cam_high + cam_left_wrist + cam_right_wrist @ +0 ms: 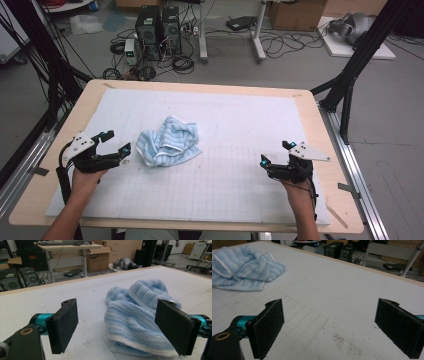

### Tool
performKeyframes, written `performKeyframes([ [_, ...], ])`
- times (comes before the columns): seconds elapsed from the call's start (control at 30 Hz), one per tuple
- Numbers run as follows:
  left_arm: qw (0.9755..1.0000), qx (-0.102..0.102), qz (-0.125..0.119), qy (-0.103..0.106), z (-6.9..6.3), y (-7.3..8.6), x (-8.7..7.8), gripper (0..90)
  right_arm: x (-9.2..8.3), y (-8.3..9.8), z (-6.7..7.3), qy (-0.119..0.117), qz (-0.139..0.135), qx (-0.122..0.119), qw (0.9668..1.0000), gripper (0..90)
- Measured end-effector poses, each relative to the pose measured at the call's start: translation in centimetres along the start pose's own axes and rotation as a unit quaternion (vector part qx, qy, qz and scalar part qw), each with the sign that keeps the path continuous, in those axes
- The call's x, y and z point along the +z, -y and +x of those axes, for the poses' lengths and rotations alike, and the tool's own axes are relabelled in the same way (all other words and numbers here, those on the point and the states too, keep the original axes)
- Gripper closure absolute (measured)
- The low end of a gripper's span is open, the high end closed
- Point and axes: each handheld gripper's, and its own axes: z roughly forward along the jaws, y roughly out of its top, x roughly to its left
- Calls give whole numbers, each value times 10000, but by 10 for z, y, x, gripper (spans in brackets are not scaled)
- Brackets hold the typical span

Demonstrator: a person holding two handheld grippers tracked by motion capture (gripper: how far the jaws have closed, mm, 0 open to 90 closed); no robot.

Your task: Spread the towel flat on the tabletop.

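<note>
A white gridded mat (225, 190) is covering the wooden counter (320, 125); computer towers (159, 30), cables and cardboard boxes (297, 14) are sitting on the floor beyond. A crumpled blue striped towel (169, 141) is lying left of the mat's middle. The left gripper (116, 142) is hovering just beside it, jaws wide apart, holding nothing. The right gripper (275, 153) is resting well apart from it, jaws also spread, empty.

The towel (169, 141) is pale blue with faint lighter stripes and a white border band; the mat (240, 190) over the bench (95, 90) is white, ruled with a thin grey grid; the bench edge is light wood; both grippers' fingers (63, 326) are black with teal fittings behind them.
</note>
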Motion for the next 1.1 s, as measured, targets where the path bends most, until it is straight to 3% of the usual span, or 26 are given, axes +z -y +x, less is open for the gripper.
performKeyframes([
  [0.47,9996,123,26,249,-13,-7,4,190,2,-1,11,-173,61,-62,9998,79],
  [0.67,9989,171,199,396,-21,-8,11,180,5,0,12,-220,134,-83,9996,79],
  [0.87,9974,216,301,621,-33,-11,20,180,7,0,13,-242,150,-71,9996,79],
  [1.1,9937,326,509,943,-55,-19,44,180,11,0,16,-272,204,-98,9994,79],
])
